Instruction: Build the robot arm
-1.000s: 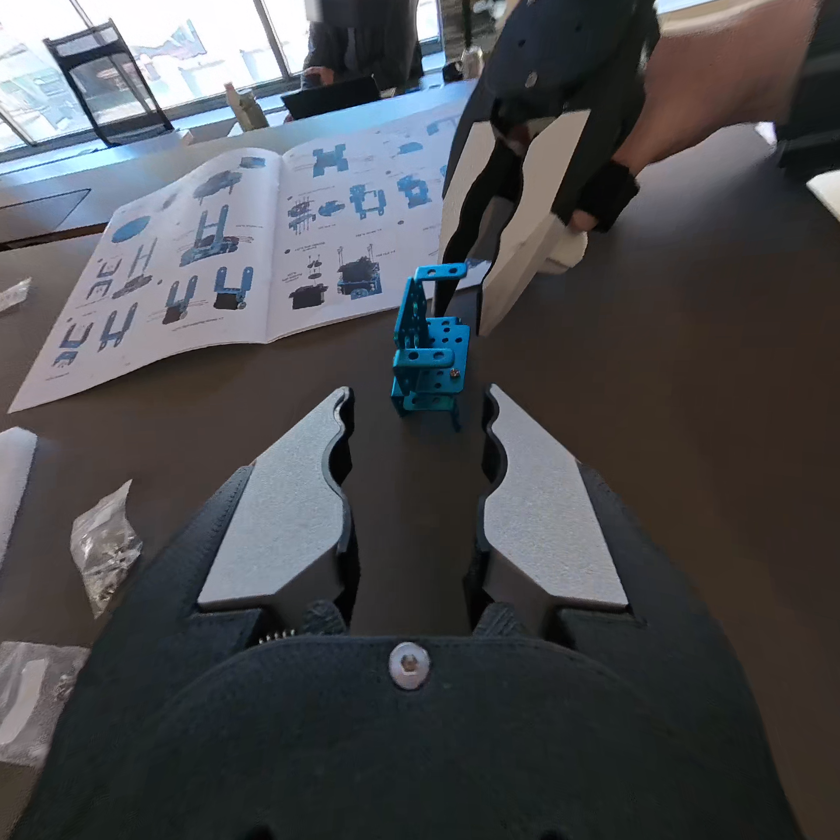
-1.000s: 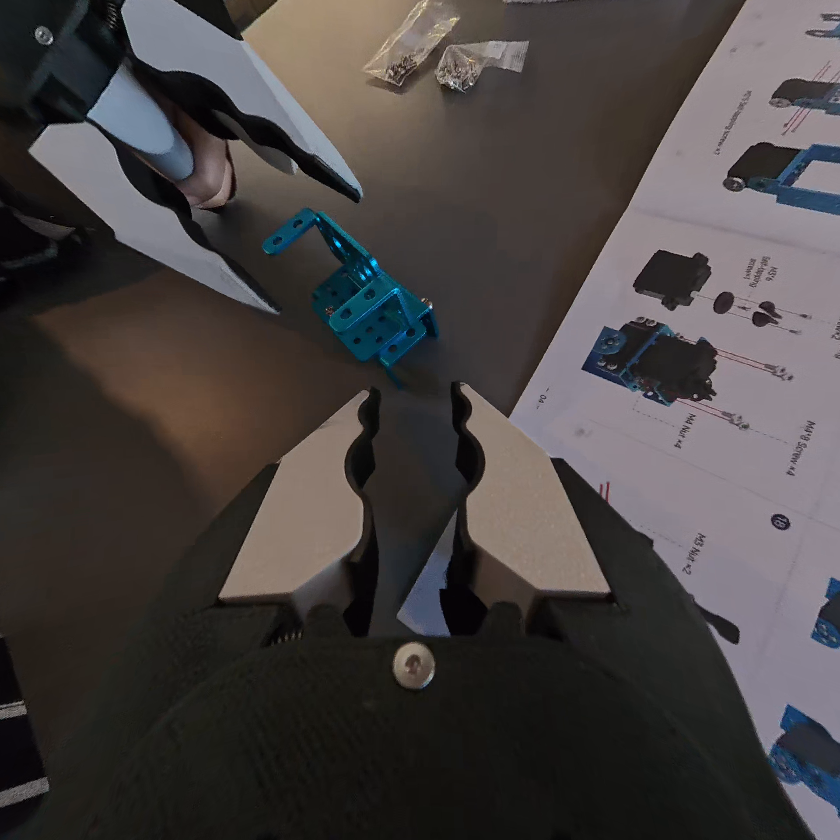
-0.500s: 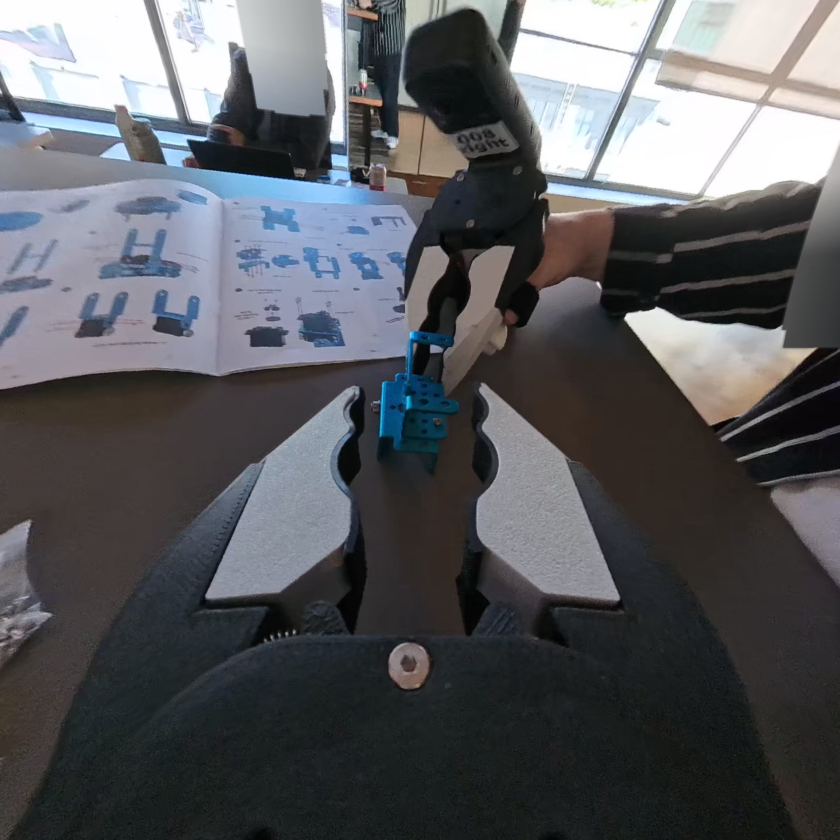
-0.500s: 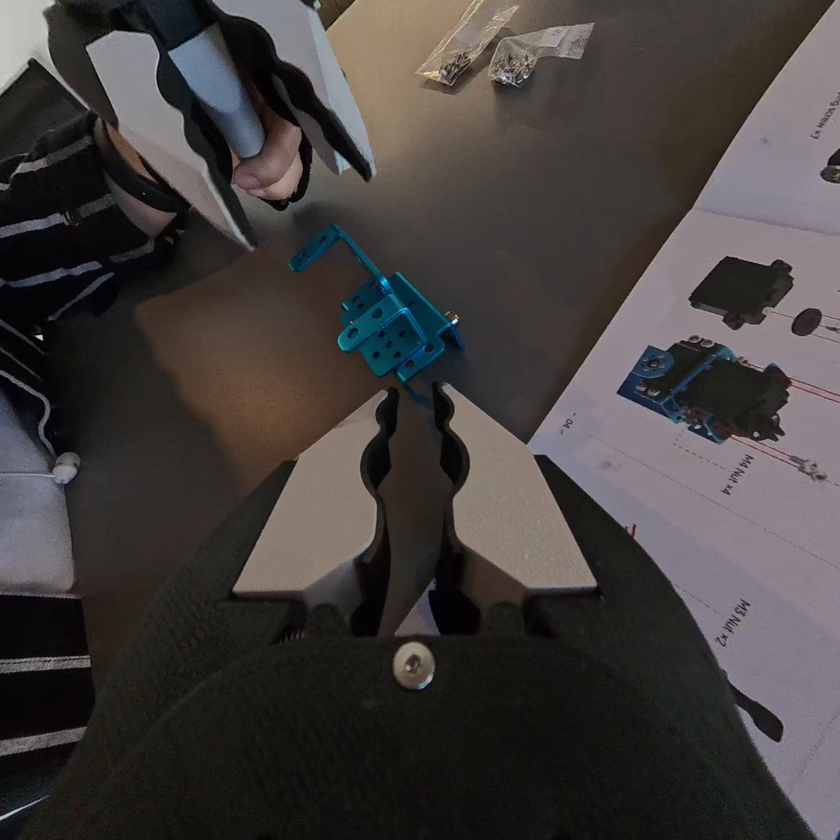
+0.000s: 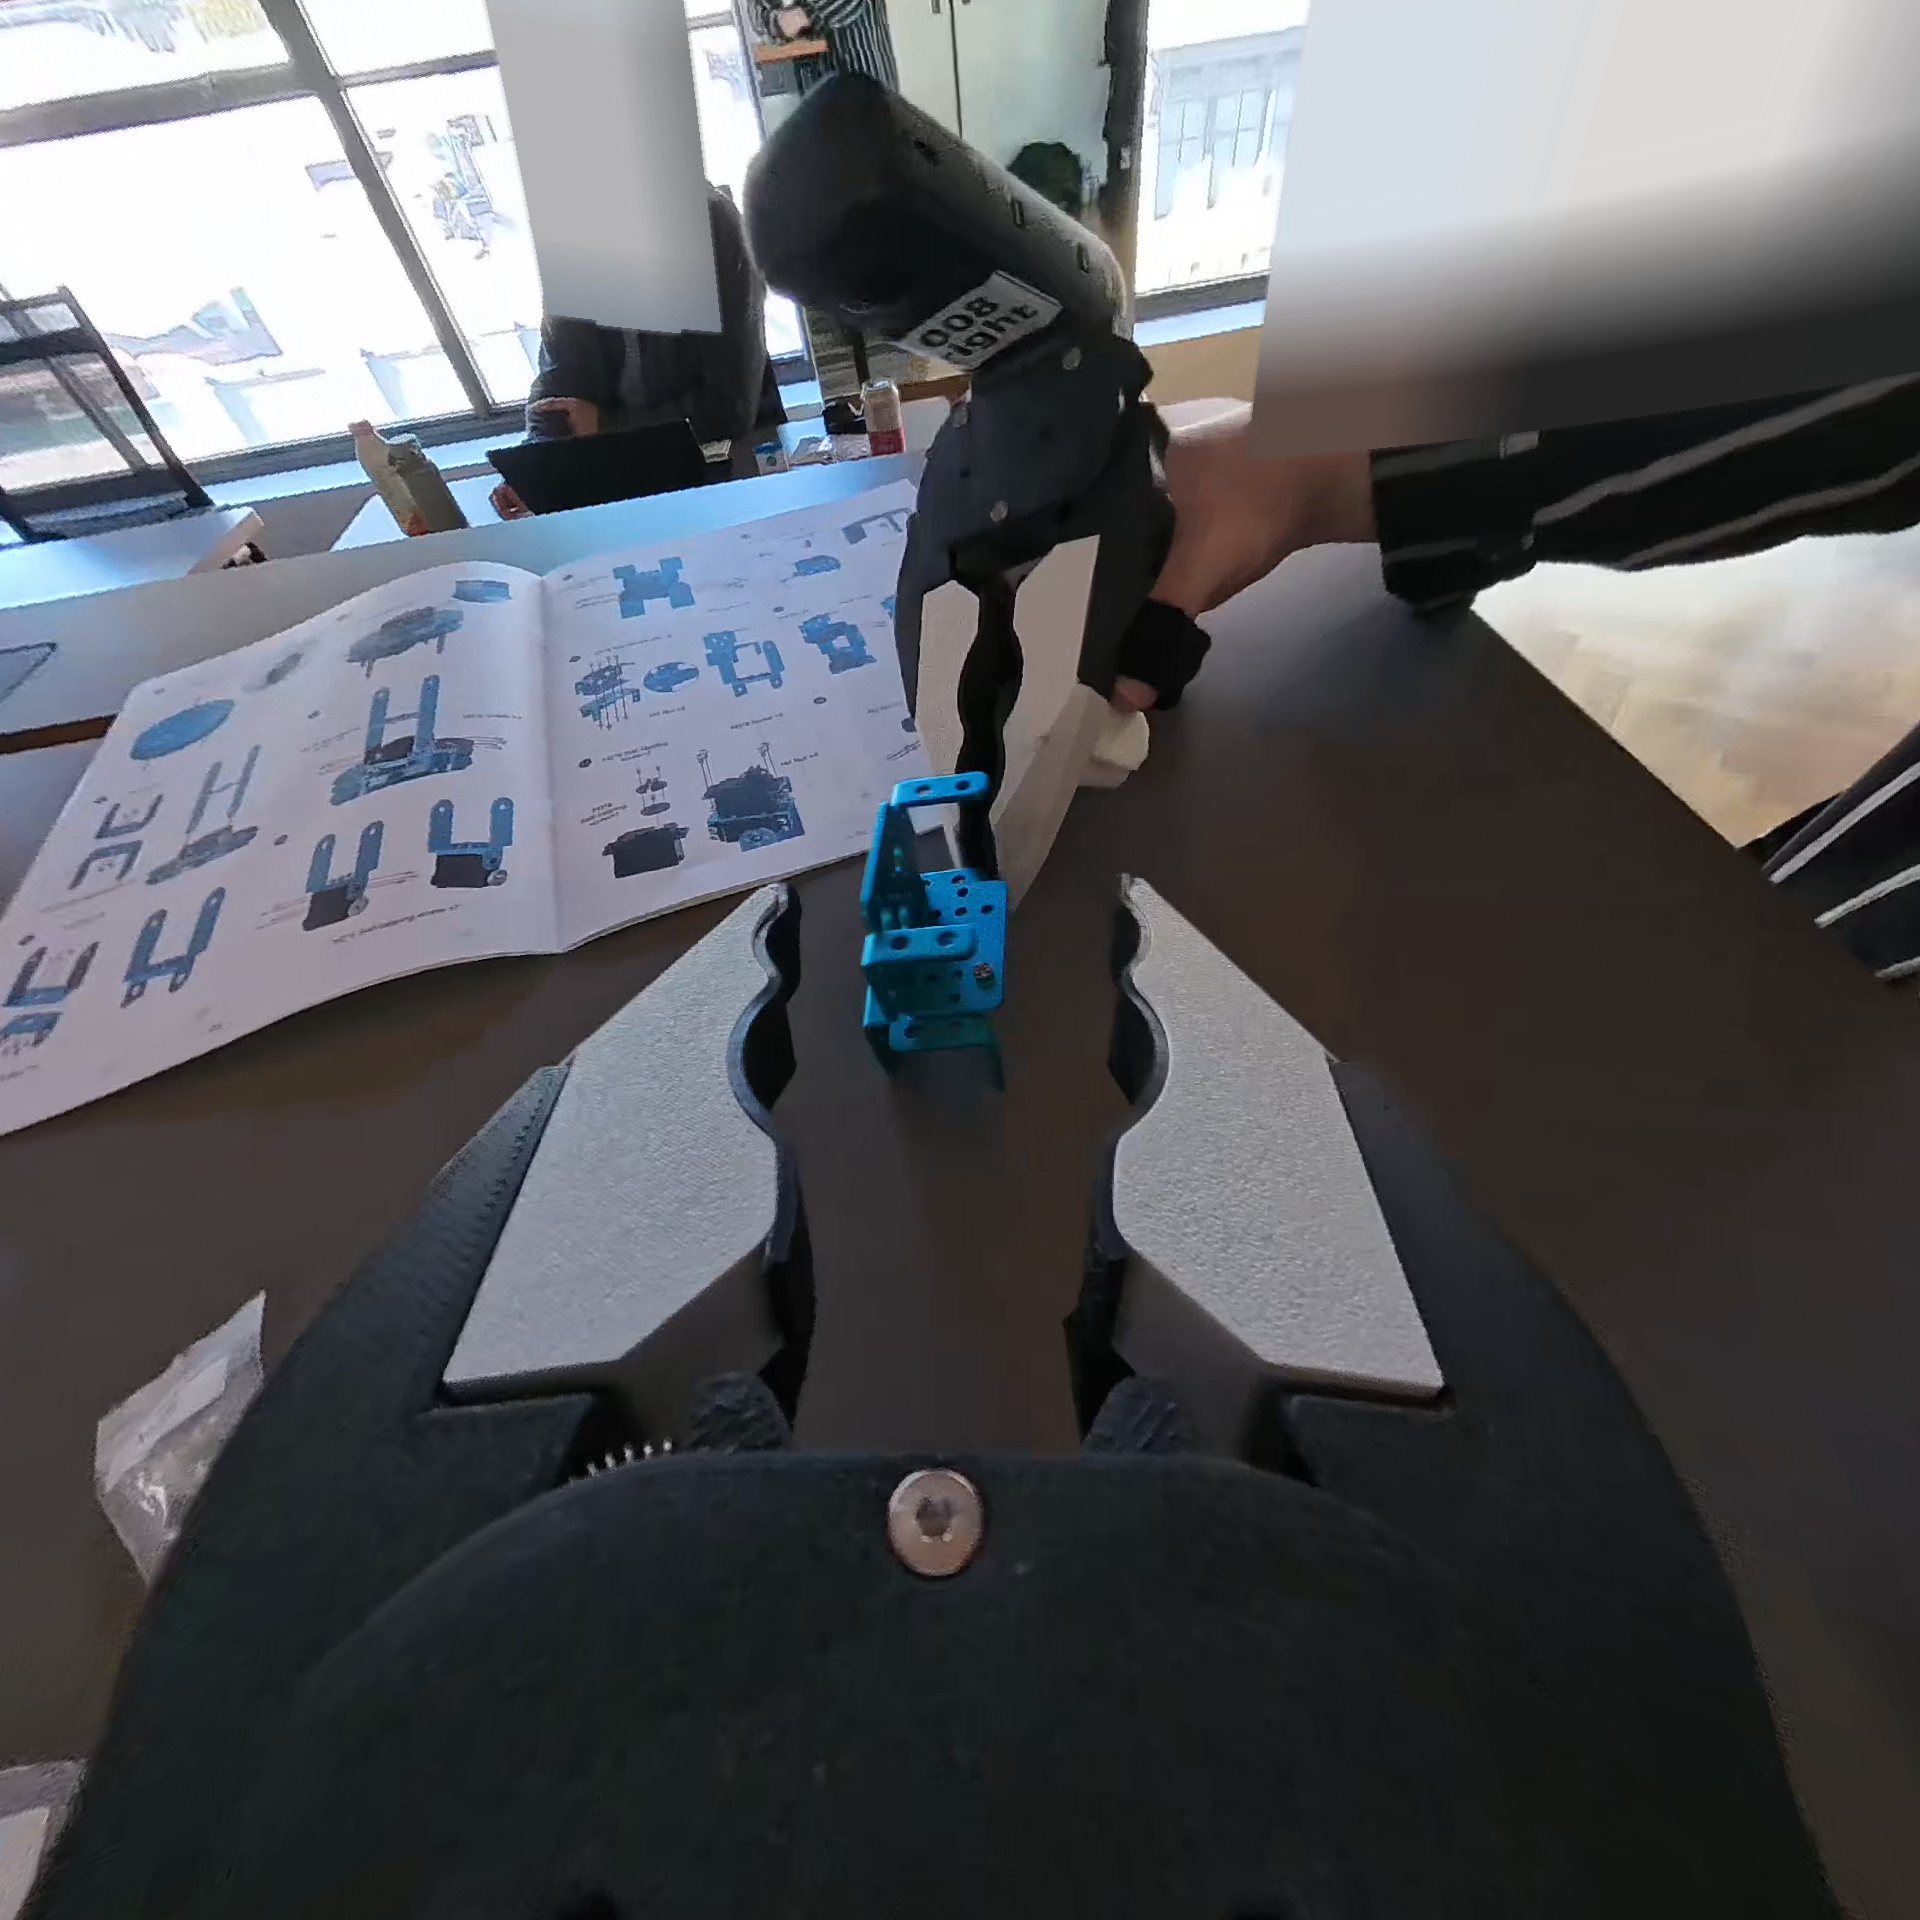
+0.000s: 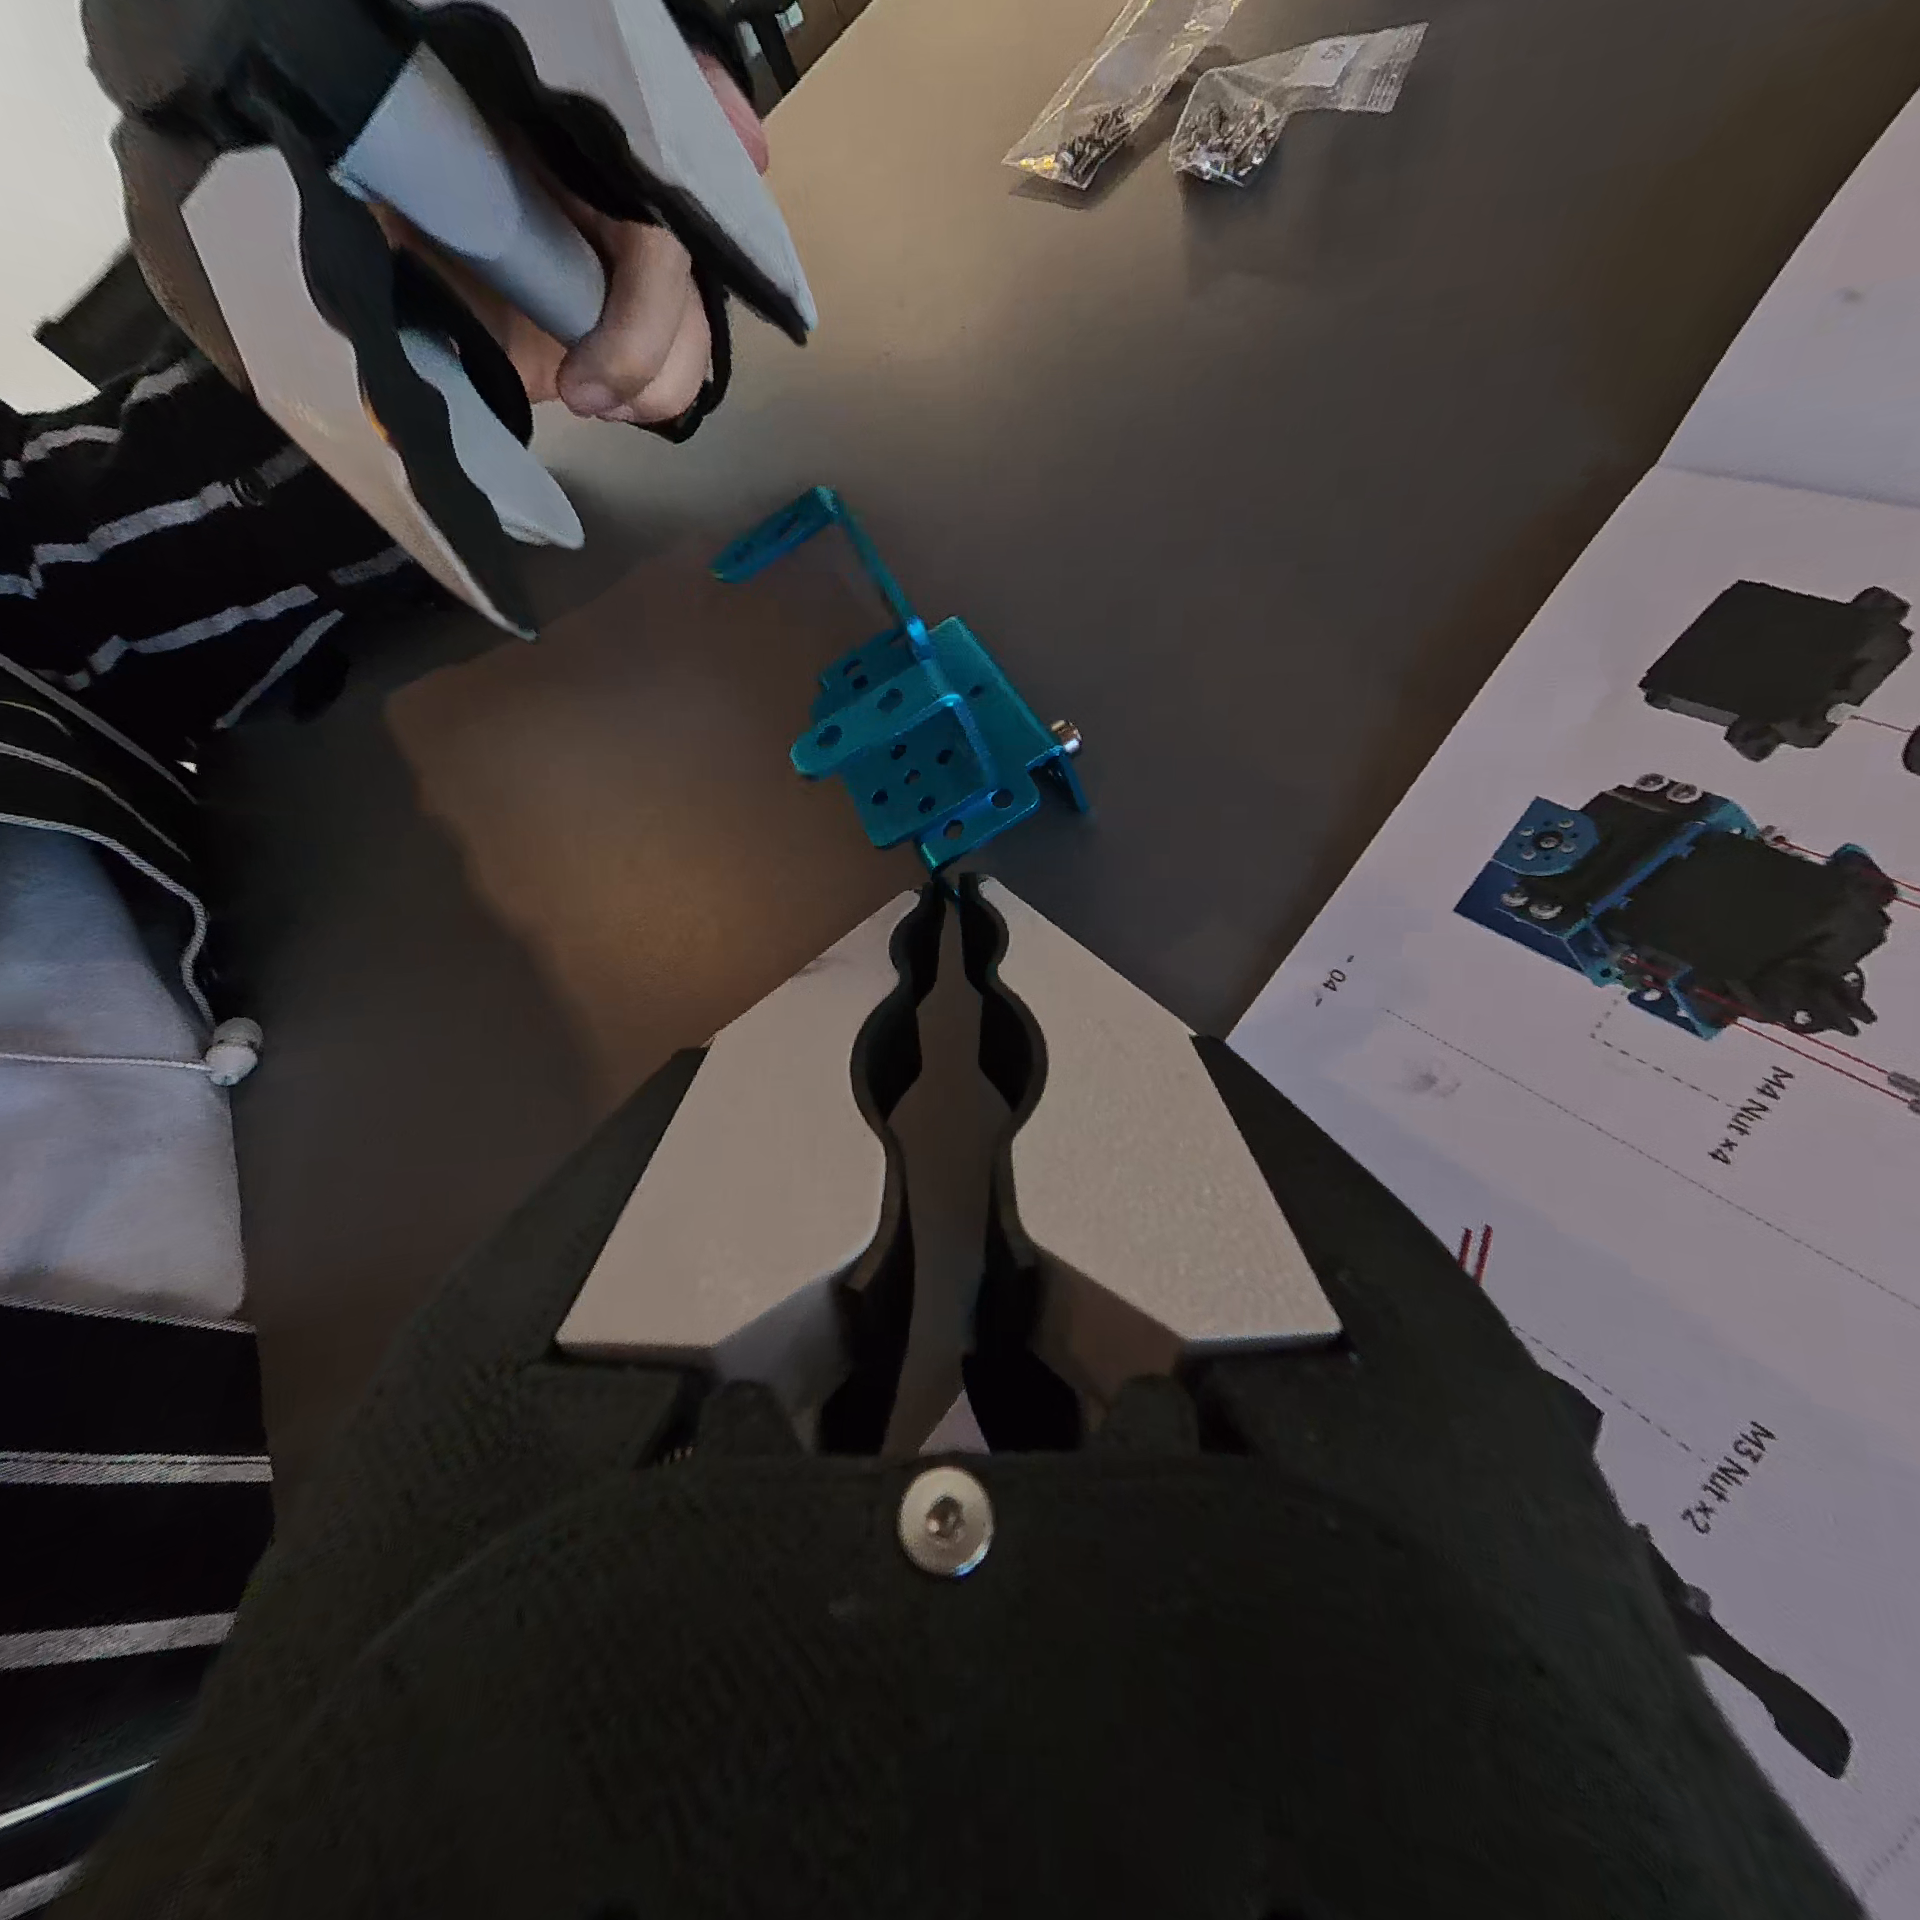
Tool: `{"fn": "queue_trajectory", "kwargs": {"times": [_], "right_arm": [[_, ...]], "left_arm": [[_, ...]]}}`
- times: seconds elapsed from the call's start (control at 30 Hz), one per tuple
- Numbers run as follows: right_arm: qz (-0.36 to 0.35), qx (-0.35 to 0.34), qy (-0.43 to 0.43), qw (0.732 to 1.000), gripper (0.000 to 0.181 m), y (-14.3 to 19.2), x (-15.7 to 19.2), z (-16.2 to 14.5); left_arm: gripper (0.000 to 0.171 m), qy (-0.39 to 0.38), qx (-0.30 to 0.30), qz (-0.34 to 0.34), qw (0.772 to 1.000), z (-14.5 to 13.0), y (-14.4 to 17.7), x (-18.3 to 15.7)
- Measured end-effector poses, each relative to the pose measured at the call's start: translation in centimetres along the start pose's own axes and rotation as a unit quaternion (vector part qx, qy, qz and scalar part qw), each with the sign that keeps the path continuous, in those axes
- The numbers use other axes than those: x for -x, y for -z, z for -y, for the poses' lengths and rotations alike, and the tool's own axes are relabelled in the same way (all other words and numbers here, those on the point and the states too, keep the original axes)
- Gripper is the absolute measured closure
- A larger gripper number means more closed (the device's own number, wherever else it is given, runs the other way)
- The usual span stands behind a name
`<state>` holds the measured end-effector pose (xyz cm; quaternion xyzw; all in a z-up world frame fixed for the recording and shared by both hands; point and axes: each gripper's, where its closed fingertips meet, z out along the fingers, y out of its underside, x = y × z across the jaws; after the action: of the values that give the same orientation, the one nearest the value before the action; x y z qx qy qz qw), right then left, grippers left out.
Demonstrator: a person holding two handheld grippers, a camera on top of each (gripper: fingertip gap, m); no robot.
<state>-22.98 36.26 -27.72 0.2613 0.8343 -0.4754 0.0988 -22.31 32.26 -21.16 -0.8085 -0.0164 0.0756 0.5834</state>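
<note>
Our left claw hangs wide open and empty just short of the small blue perforated metal bracket assembly, which stands upright on the dark bench. Our right claw is almost closed, its tips at the bracket's corner; we cannot tell whether they pinch it. An open white illustrated manual lies beside it, clear bags of screws lie farther off, and large windows are behind.

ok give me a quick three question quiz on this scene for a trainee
1. Multiple choice: the blue bracket stands on A) the open booklet, B) the dark table, C) a plastic bag.
2. True or false: the left gripper is clamped on the bracket.
3. What do the clear bags in the right wrist view hold?
Key: 1 B. 2 false: its jaws stand open, clear of the bracket. 3 small metal fasteners.
</note>
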Motion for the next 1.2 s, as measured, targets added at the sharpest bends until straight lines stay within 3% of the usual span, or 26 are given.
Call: {"fn": "queue_trajectory", "kwargs": {"times": [0.2,0.4,0.53,0.73,0.87,1.2], "right_arm": [[0.018,-0.026,-0.021,0.999,0.179,0.4,0.2,0.6],[0.013,-0.015,-0.015,1.000,0.179,0.2,0.2,0.4],[0.012,-0.017,-0.016,1.000,0.179,0.2,0.1,0.4],[0.014,-0.019,-0.019,1.000,0.179,0.3,0.1,0.5],[0.014,-0.016,-0.017,1.000,0.179,0.2,0.1,0.4],[0.013,-0.013,-0.015,1.000,0.179,0.1,0.2,0.3]], "left_arm": [[0.112,0.005,0.015,0.007,1.000,-1.0,-0.6,0.5],[0.132,-0.049,0.005,0.039,0.998,-0.5,0.2,0.2],[0.143,-0.105,0.059,0.050,0.991,-2.7,0.0,-0.4],[0.146,-0.234,0.101,0.104,0.961,-3.9,-1.6,0.1],[0.146,-0.319,0.114,0.144,0.930,-3.8,-2.2,0.6],[0.157,-0.417,0.146,0.160,0.883,-4.7,-2.9,0.8]]}}
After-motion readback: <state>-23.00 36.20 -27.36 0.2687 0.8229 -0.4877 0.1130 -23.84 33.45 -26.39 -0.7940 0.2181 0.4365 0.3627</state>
